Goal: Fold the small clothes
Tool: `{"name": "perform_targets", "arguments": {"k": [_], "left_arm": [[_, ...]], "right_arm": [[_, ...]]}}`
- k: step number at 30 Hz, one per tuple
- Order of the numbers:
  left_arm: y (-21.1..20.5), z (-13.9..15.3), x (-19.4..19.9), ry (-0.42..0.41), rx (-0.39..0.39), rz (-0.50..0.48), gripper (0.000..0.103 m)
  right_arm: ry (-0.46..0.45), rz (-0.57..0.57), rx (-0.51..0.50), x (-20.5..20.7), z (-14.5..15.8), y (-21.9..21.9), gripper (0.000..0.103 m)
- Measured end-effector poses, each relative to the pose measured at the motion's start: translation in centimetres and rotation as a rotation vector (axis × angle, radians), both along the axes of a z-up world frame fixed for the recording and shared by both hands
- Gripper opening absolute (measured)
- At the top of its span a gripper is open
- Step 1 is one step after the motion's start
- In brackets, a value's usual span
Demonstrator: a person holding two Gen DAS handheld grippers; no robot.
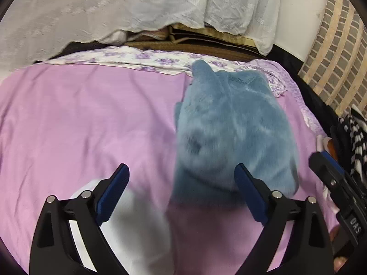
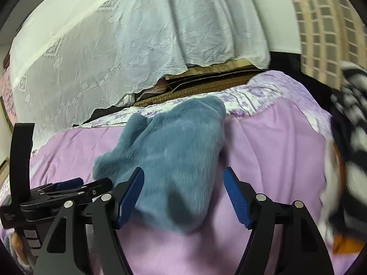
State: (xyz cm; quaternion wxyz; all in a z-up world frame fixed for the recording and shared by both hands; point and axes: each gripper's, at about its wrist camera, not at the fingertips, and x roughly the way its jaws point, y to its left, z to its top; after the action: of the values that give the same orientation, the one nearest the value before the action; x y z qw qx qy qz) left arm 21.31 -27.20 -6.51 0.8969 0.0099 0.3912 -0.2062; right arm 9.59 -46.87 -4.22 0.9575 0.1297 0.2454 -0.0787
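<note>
A fluffy blue garment (image 1: pixel 231 126) lies folded on the pink bedsheet (image 1: pixel 80 119). My left gripper (image 1: pixel 182 174) is open and empty, just in front of the garment's near edge; its right finger overlaps the garment's near corner. In the right wrist view the same blue garment (image 2: pixel 174 151) lies ahead of my right gripper (image 2: pixel 183 181), which is open and empty, with the garment's near edge between its fingers. The left gripper (image 2: pixel 68 188) shows at the left of the right wrist view, and the right gripper (image 1: pixel 332 174) at the right of the left wrist view.
A white lace curtain (image 1: pixel 114 6) hangs behind the bed. A floral purple cloth (image 1: pixel 137 57) lies along the far edge. A black-and-white striped garment (image 2: pixel 351 137) sits at the right. A brick-pattern wall (image 1: pixel 337 45) is at the far right.
</note>
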Motion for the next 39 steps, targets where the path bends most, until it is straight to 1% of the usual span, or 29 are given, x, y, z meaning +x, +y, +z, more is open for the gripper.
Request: {"name": "perform_targets", "arguments": {"k": [2, 4, 6, 7, 9, 14, 16, 18, 21, 27, 34, 39], "left_arm": [[0.5, 0.3, -1.6, -0.043, 0.036, 0.032, 0.094], [0.9, 0.6, -3.0, -0.073, 0.055, 0.040, 0.095], [1.1, 1.0, -4.3, -0.105, 0.065, 0.042, 0.097], [1.3, 1.2, -4.9, -0.121, 0.073, 0.046, 0.098], [1.7, 1.6, -6.2, -0.155, 0.095, 0.056, 0.098], [2.1, 2.3, -8.0, -0.203, 0.123, 0.074, 0.098], [2.1, 2.5, -8.2, -0.219, 0.131, 0.077, 0.098], [2.2, 2.5, -8.2, -0.220, 0.130, 0.080, 0.098], [2.4, 2.4, -8.1, -0.209, 0.108, 0.075, 0.098], [2.2, 2.1, -8.1, -0.194, 0.111, 0.059, 0.098], [1.5, 1.9, -8.7, -0.214, 0.137, 0.048, 0.098], [1.6, 1.8, -8.7, -0.199, 0.123, 0.043, 0.098]], "right_arm": [[0.006, -0.016, 0.012, -1.3, -0.4, 0.7, 0.075], [0.009, -0.032, 0.016, -2.7, -0.8, 1.3, 0.084], [0.009, -0.048, -0.003, -4.1, -1.0, 2.0, 0.085], [0.012, -0.056, -0.021, -4.7, -1.1, 2.3, 0.087], [0.013, -0.066, -0.042, -5.2, -1.4, 2.6, 0.090], [-0.018, -0.082, -0.079, -5.7, -1.5, 2.8, 0.093], [-0.032, -0.092, -0.096, -5.9, -1.5, 3.0, 0.095], [-0.040, -0.096, -0.100, -5.9, -1.5, 2.9, 0.095], [-0.036, -0.095, -0.089, -5.8, -1.7, 2.7, 0.096], [-0.029, -0.083, -0.090, -5.7, -1.9, 2.9, 0.096], [-0.039, -0.080, -0.090, -5.9, -1.7, 3.0, 0.097], [-0.044, -0.080, -0.087, -5.9, -1.6, 3.2, 0.098]]}}
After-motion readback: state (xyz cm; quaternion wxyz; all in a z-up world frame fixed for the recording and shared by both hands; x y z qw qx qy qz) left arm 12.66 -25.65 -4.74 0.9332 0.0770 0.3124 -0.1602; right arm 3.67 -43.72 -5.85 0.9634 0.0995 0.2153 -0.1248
